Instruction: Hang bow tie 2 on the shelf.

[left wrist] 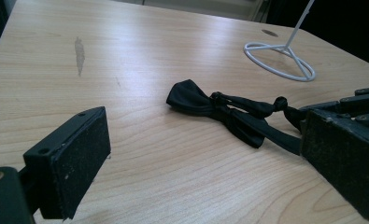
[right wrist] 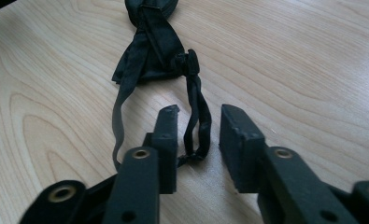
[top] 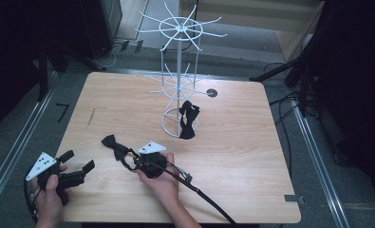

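Bow tie (top: 115, 146) lies flat on the table (top: 232, 142), long axis toward ten o'clock from the right claw (top: 136, 163), whose half-closed jaws straddle its strap (right wrist: 198, 126) ungripped; left claw (top: 78, 161) gapes empty.

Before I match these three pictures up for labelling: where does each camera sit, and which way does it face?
High view: above the person's side, facing forward and down on the wooden table and white wire rack; both hands show.
Left gripper view: low on the left gripper, looking at the black bow tie.
Right gripper view: on the right gripper, its jaws either side of the tie's strap.
All three share the tie.
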Demonstrator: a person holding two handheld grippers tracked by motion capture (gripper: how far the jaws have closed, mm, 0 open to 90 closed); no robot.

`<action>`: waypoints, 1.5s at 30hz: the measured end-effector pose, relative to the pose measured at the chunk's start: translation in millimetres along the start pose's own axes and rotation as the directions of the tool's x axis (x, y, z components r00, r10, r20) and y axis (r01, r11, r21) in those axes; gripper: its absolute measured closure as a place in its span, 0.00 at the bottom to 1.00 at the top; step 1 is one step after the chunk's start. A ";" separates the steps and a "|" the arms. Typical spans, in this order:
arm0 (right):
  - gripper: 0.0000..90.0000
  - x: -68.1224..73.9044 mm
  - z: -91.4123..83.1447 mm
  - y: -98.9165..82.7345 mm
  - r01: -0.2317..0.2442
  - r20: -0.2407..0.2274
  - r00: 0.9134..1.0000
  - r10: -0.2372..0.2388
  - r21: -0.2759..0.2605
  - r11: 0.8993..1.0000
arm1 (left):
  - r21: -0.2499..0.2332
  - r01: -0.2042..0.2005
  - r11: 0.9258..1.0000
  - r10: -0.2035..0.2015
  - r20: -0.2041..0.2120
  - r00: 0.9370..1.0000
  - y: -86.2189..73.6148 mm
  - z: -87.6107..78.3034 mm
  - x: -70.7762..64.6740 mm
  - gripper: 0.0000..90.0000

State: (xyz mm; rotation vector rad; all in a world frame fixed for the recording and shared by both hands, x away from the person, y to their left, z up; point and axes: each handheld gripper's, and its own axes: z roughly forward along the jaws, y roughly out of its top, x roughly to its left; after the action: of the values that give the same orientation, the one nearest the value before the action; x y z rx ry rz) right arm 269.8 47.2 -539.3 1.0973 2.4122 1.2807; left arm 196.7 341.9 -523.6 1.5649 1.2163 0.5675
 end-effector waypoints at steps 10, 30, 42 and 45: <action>1.00 3.1 -4.4 -2.3 0.024 0.021 1.000 -0.023 -0.044 0.999 | -0.002 0.003 1.000 -0.003 0.003 1.000 0.1 0.0 0.2 0.03; 1.00 -1.2 -42.4 -1.0 0.049 0.075 0.997 -0.032 -0.244 0.969 | -0.004 0.007 1.000 -0.007 0.002 1.000 0.2 0.3 0.4 0.03; 1.00 -13.5 -70.6 12.6 0.040 0.101 0.995 -0.008 -0.315 0.948 | -0.004 0.008 1.000 -0.008 0.000 1.000 0.2 0.3 0.4 0.03; 1.00 -16.5 -77.4 15.6 0.042 0.111 0.994 -0.005 -0.331 0.943 | -0.004 0.008 1.000 -0.008 0.000 1.000 0.2 0.3 0.4 0.03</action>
State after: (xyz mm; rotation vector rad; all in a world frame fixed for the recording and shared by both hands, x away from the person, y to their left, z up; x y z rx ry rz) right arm 252.2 -7.7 -482.9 1.0071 2.0261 1.5083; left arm 197.2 342.1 -523.6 1.5559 1.2207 0.5641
